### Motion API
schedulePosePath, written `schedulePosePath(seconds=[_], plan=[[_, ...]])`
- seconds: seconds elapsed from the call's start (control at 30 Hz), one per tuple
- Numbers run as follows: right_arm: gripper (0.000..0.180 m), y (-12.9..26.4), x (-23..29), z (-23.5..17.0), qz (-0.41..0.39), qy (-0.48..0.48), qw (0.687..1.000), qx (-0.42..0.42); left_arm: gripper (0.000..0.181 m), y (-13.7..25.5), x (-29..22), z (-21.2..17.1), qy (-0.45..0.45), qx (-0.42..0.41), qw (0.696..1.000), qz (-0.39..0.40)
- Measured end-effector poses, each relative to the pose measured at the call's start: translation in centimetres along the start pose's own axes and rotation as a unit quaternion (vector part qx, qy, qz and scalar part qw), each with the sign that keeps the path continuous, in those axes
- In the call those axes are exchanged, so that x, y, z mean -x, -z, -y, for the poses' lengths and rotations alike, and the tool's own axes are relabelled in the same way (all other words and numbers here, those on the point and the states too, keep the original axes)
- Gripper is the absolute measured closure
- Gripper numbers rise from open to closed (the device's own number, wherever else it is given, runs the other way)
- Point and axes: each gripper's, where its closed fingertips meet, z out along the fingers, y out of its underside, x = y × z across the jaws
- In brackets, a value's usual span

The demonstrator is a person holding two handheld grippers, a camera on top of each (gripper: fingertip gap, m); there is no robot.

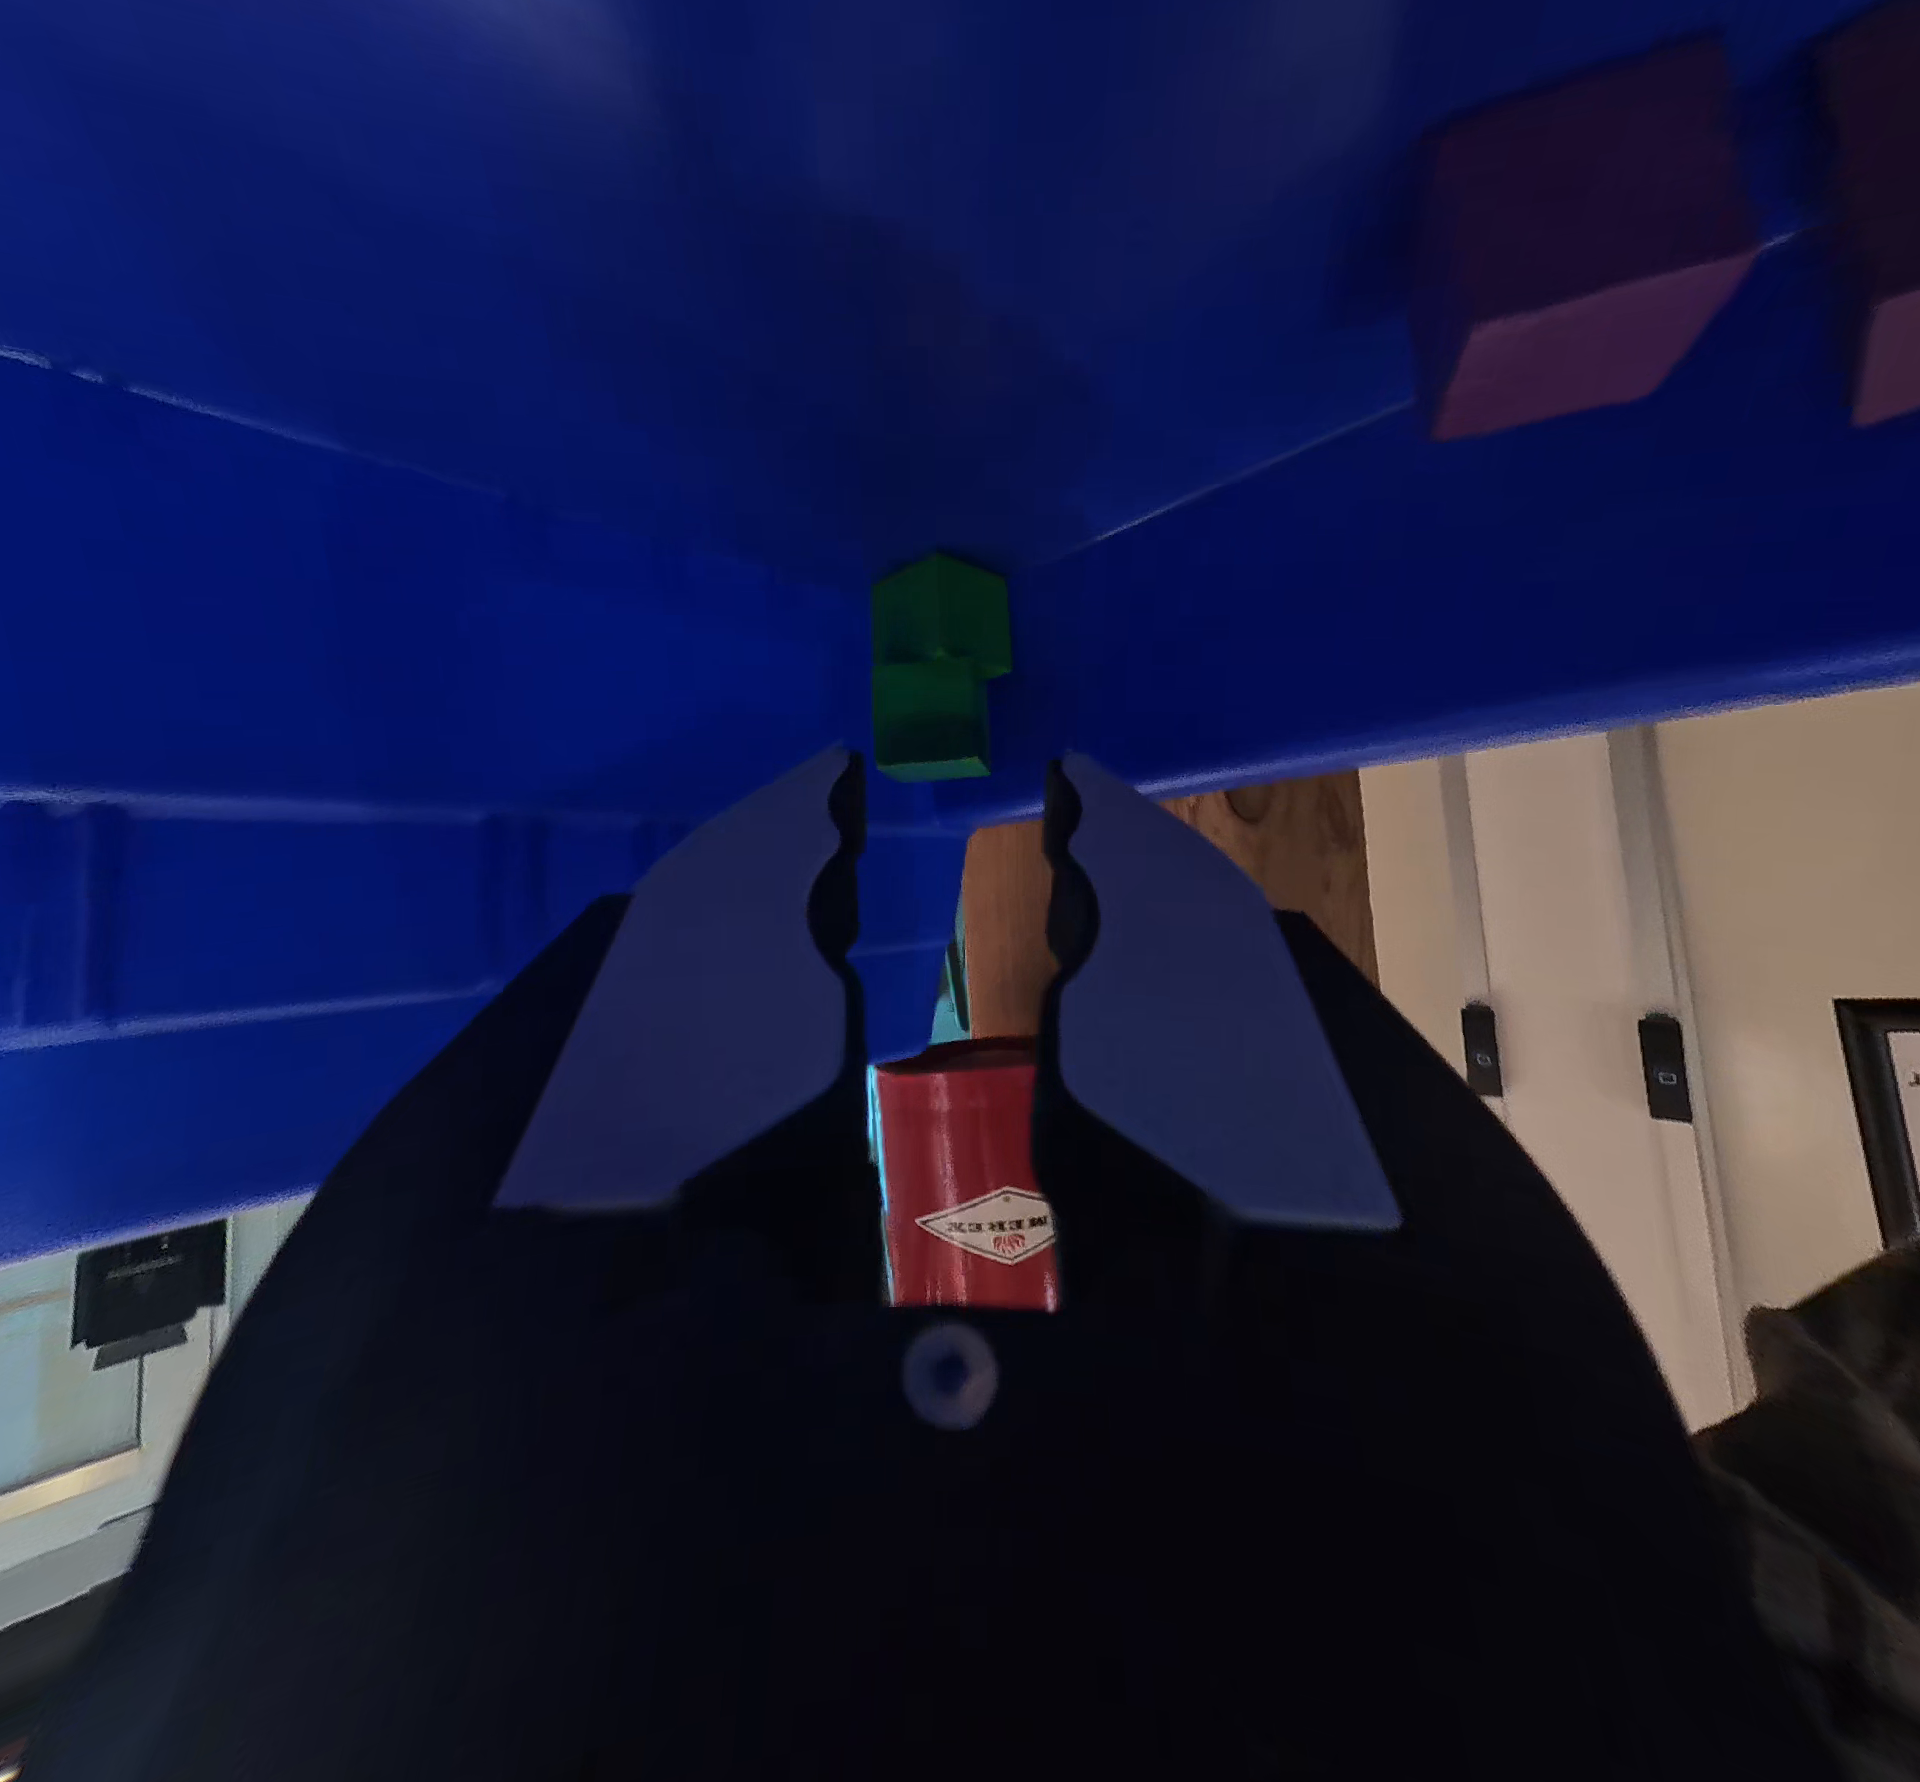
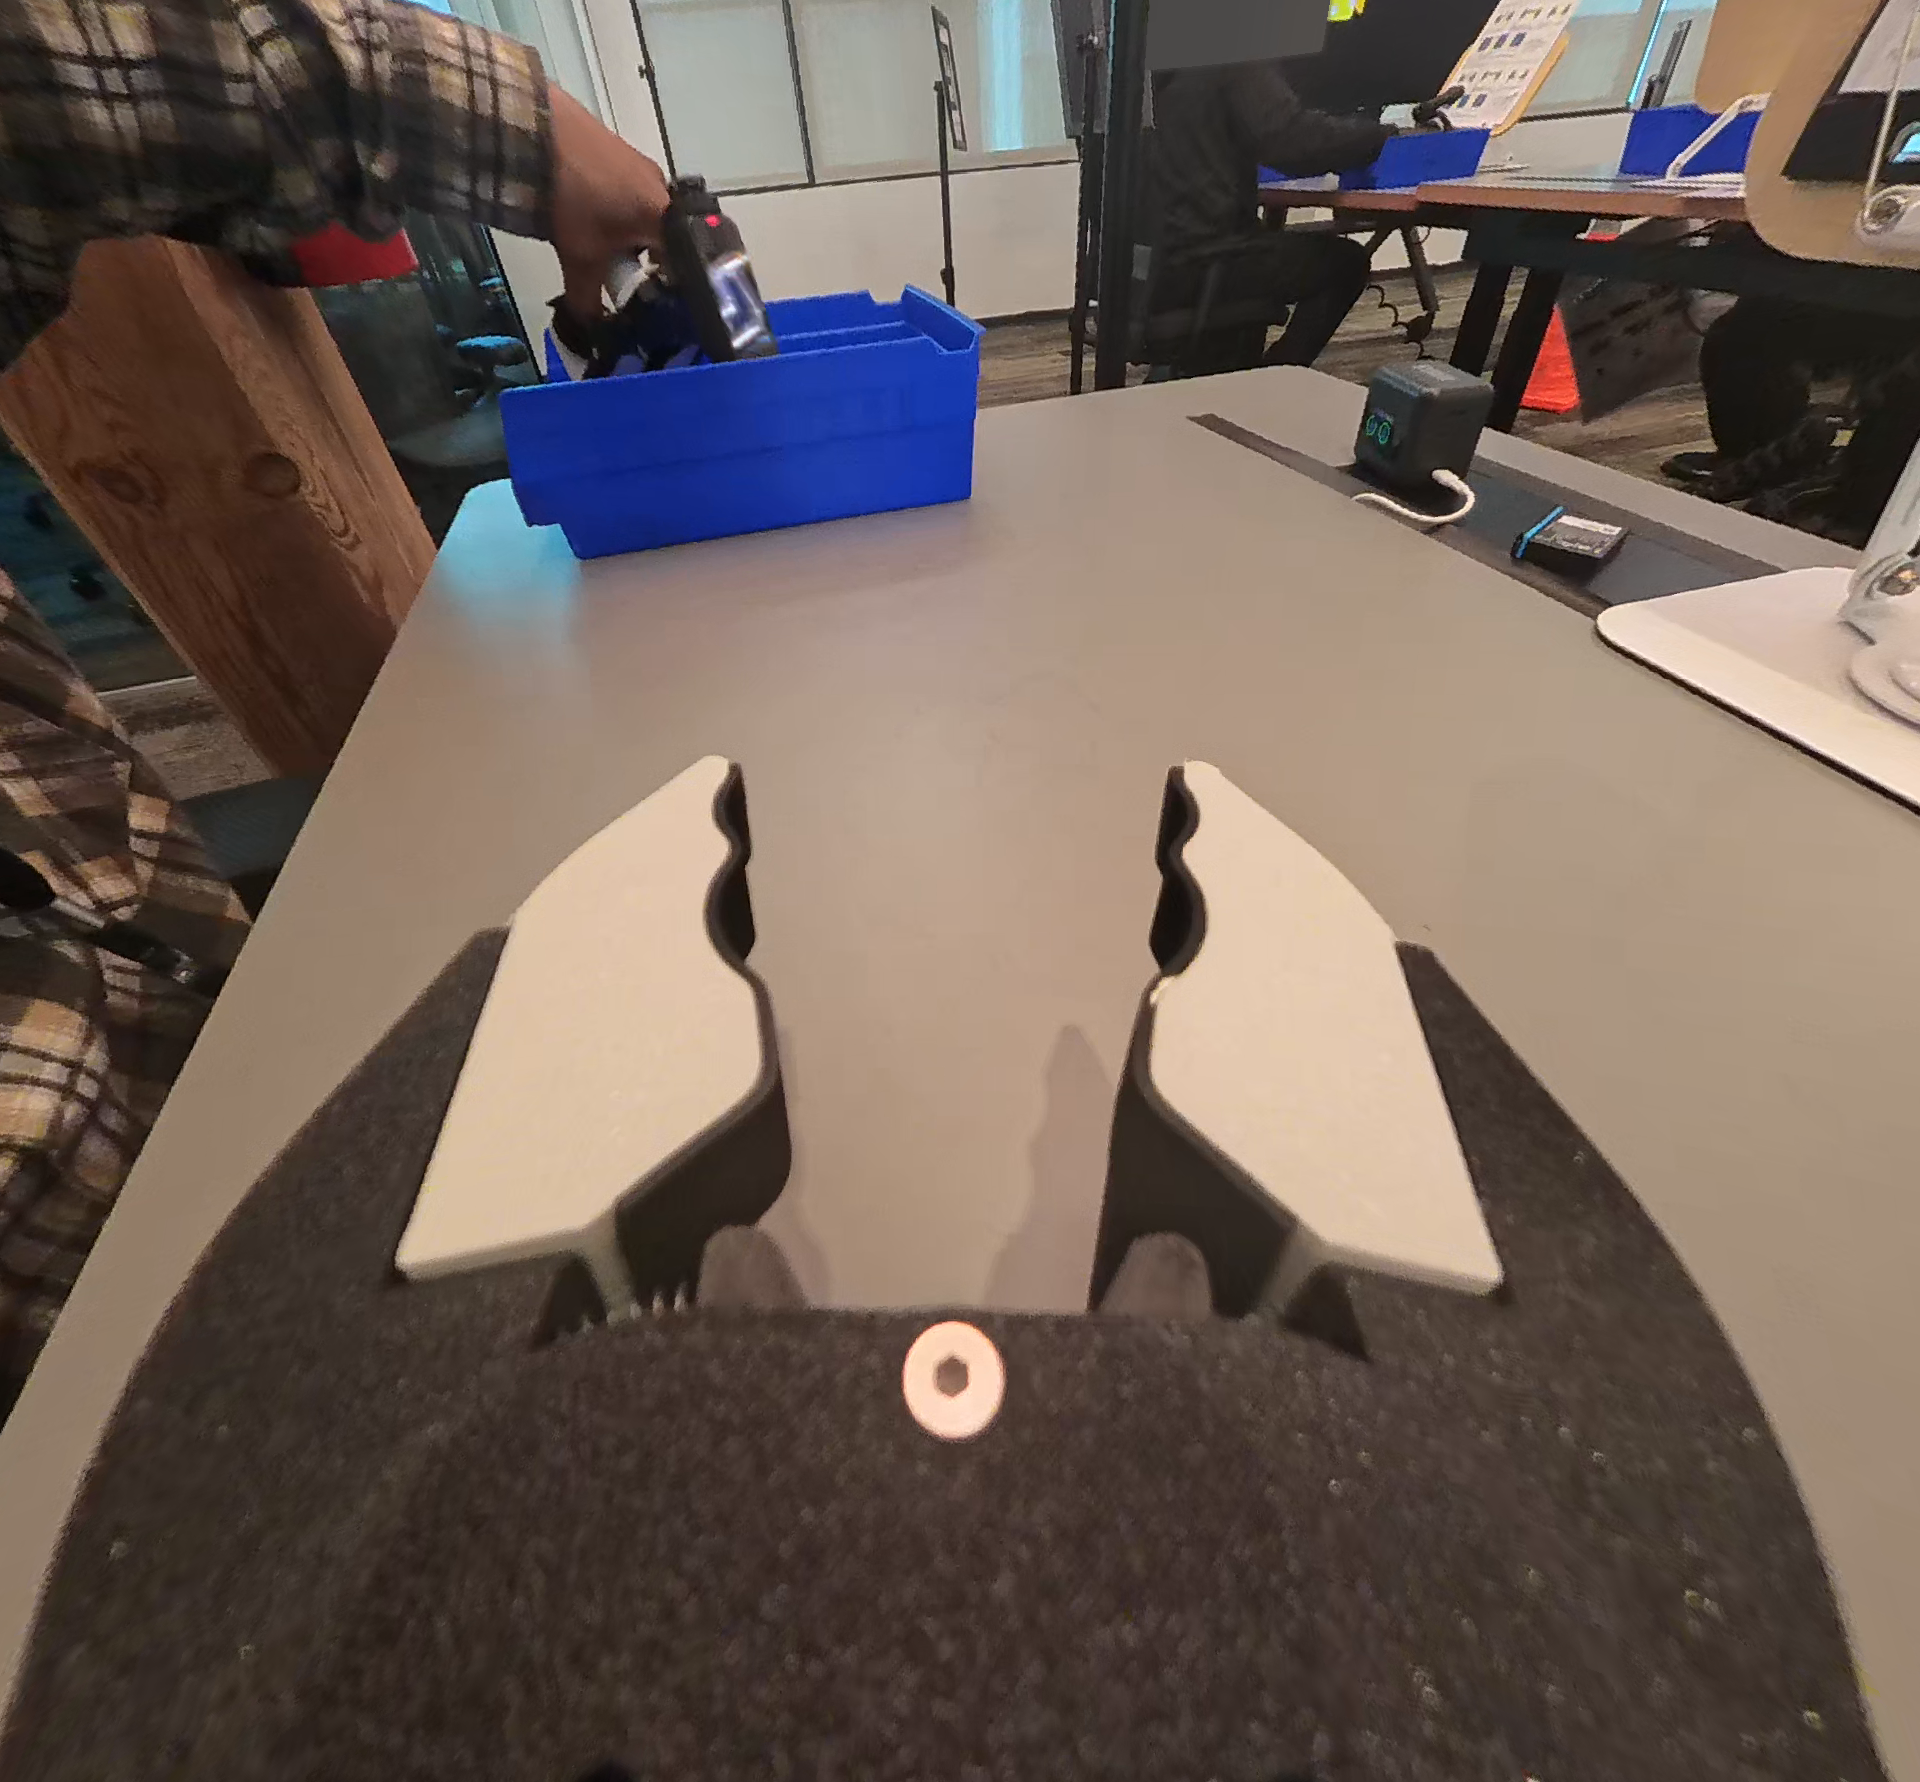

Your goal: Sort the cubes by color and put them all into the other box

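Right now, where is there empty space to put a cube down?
Inside the blue box, the floor left of the purple cubes is bare. The corner by the green cubes is crowded. The grey table before the right gripper is bare.

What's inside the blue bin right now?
Left wrist view shows two green cubes in the blue bin's corner and two purple cubes along a wall. The left tongs hide the rest.

Left gripper (image 1: 954, 802) inside blue box (image 1: 416, 506), jaws parted, empty — green cubes (image 1: 938, 667) just ahead in corner — purple cubes (image 1: 1579, 246) up right.
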Motion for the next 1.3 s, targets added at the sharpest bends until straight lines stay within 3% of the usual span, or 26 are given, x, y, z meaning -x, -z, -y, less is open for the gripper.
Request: schedulePosePath(seconds=[0.37, 0.63, 0.8, 0.93, 1.0, 1.07, 1.13, 1.2, 1.3], plan=[[0.104, 0.2, 0.0, 0.4, 0.005, -0.007, 1.000, -0.010, 0.148, -1.4, 0.1, -0.4, 0.018, 0.030, 0.999, -0.024], [0.106, 0.4, -0.1, 0.5, 0.001, -0.010, 1.000, -0.012, 0.160, -1.7, 0.7, -0.1, 0.024, 0.045, 0.999, -0.013], [0.106, 0.4, -0.2, 0.3, 0.003, -0.016, 1.000, -0.008, 0.160, 1.9, 2.1, -1.2, 0.054, -0.029, 0.998, 0.031], [0.106, 0.3, -0.5, 0.0, 0.001, -0.030, 1.000, -0.006, 0.160, 9.1, 3.5, -1.8, 0.102, -0.203, 0.968, 0.108], [0.105, 0.3, -0.6, 0.3, 0.003, -0.054, 0.998, -0.017, 0.160, 14.9, 3.2, -1.0, 0.105, -0.336, 0.922, 0.160], [0.104, 0.3, -0.6, 1.0, 0.010, -0.094, 0.995, -0.039, 0.160, 22.1, 1.3, 0.5, 0.093, -0.485, 0.845, 0.203], [0.101, 0.4, -0.6, 2.3, 0.028, -0.152, 0.986, -0.070, 0.160, 29.5, -2.8, 2.1, 0.055, -0.623, 0.744, 0.237], [0.100, 0.6, -0.4, 4.3, 0.060, -0.221, 0.968, -0.107, 0.160, 36.1, -8.4, 3.5, 0.000, -0.739, 0.621, 0.263], [0.100, 1.0, 0.0, 7.5, 0.126, -0.339, 0.921, -0.142, 0.160, 42.7, -18.1, 6.1, -0.096, -0.861, 0.440, 0.237]])
